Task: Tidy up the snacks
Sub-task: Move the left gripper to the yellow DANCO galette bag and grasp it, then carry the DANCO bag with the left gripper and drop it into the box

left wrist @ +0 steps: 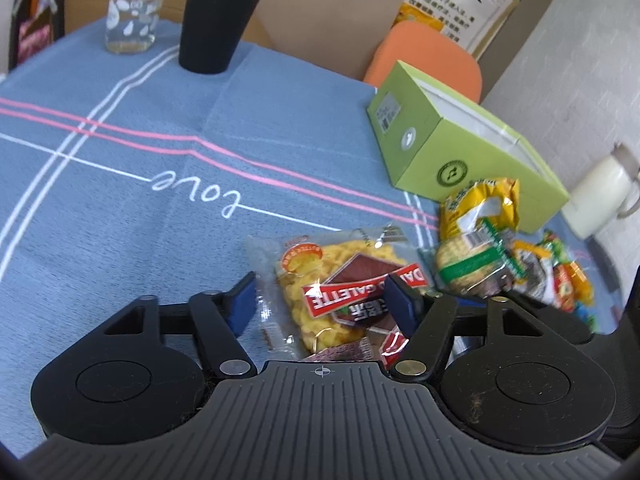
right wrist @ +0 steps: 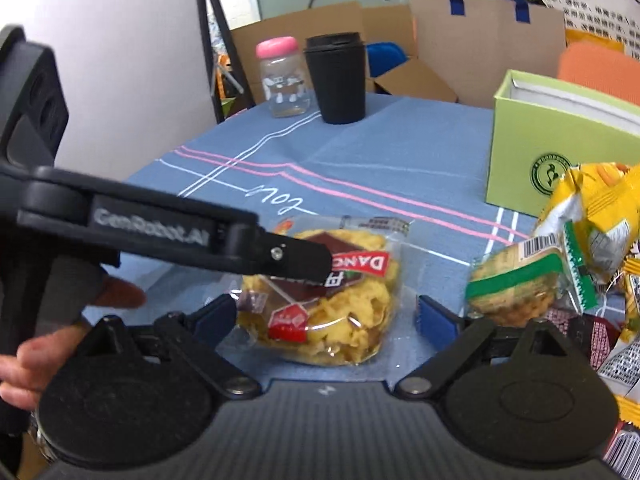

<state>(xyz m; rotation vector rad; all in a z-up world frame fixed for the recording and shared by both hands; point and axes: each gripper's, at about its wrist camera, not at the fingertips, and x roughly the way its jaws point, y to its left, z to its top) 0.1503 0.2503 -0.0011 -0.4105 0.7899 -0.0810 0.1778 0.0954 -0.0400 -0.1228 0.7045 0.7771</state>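
Left gripper (left wrist: 324, 296): wide open, blue pads either side of the galette packet (left wrist: 340, 292), not pinching.
Right gripper (right wrist: 326, 316): open too (packet between its fingers).
Galette packet: flat on the blue tablecloth (left wrist: 120, 200).
Beyond: snack pile (left wrist: 500, 248), green box (left wrist: 460, 140).

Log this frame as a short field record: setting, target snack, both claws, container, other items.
setting: table under a blue tablecloth
target snack: clear galette packet, lying flat on the cloth
left claw: open, fingers either side of the packet, not closed on it
right claw: open, packet between its fingers
container: green box, open top, contents not visible
other snacks: pile right of the packet, in front of the box
far edge: black cup, pink-capped bottle
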